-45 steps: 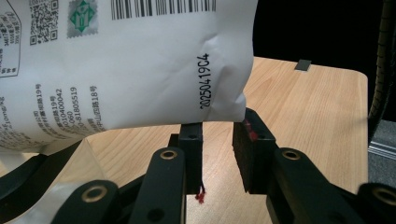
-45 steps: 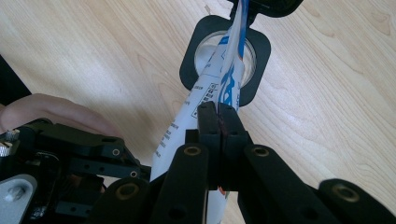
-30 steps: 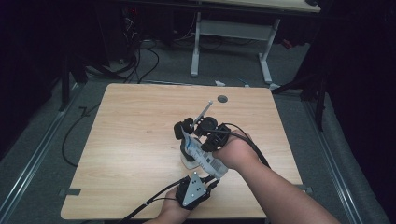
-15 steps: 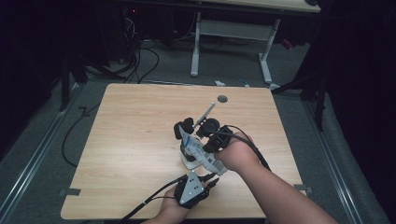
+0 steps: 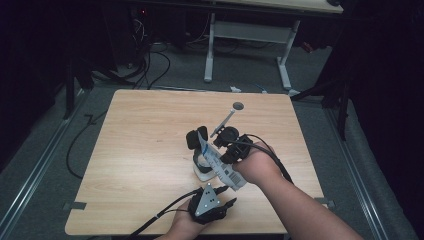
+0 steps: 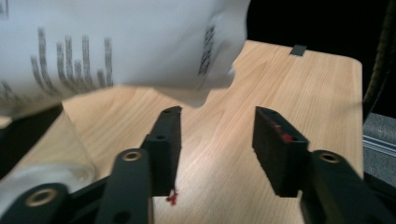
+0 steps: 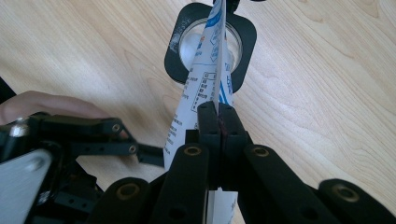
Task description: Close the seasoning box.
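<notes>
While pinched, packet point(image 7: 205, 74) tip-down into cup point(image 7: 184, 42).

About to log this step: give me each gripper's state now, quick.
Left gripper: open, jaws have just been opening, nothing between them.
Right gripper: shut on the white packet above the jar.

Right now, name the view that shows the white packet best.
Right gripper view: the white packet sits clamped in the right gripper, tip over the cup. The high view shows it small; the left gripper view blurs its underside.
</notes>
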`<state>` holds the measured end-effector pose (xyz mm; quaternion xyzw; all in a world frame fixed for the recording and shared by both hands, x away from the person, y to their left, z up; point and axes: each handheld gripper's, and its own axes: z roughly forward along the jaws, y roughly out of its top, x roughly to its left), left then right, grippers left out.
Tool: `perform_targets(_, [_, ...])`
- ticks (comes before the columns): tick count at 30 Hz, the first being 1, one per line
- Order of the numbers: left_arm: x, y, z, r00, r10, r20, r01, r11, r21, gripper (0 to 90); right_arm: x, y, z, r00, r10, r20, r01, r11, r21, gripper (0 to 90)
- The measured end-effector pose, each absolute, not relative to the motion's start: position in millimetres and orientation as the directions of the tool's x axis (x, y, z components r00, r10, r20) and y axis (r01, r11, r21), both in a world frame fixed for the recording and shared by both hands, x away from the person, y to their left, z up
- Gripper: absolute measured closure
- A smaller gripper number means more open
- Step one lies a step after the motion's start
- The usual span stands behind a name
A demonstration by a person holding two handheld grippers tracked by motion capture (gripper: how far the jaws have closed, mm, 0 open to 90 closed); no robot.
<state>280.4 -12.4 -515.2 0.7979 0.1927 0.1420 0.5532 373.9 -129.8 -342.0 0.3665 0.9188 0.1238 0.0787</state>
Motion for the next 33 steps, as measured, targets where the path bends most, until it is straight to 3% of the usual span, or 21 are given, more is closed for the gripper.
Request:
perform_targets(7, [299, -18, -523, 0.876, 0.467, -0.117, 0.280, -0.296, 0.913, 38.4, 373, -129, -342, -0.719, 0.692, -0.057, 0.653, 0.702, 0.283, 90.0])
perform_targets(10, [305, -24, -525, 0.872, 0.471, -0.135, 0.299, -0.295, 0.907, 35.6, 372, -129, -342, -0.714, 0.698, -0.055, 0.659, 0.697, 0.281, 90.0])
perform_targets(16, [305, -30, -519, 0.883, 0.458, -0.103, 0.252, -0.277, 0.927, 37.9, 372, -128, -343, -0.718, 0.694, -0.053, 0.655, 0.700, 0.283, 90.0])
perform_targets(19, [307, -30, -516, 0.875, 0.467, -0.131, 0.271, -0.247, 0.930, 39.7, 372, -127, -344, -0.721, 0.691, -0.052, 0.654, 0.703, 0.280, 90.0])
perform_targets(27, [305, -28, -509, 0.864, 0.489, -0.117, 0.253, -0.222, 0.942, 50.6, 373, -125, -344, -0.725, 0.685, -0.067, 0.646, 0.711, 0.278, 90.0])
perform_targets(33, [301, -28, -506, 0.866, 0.488, -0.107, 0.242, -0.224, 0.944, 51.2, 374, -125, -343, -0.728, 0.683, -0.066, 0.644, 0.714, 0.276, 90.0])
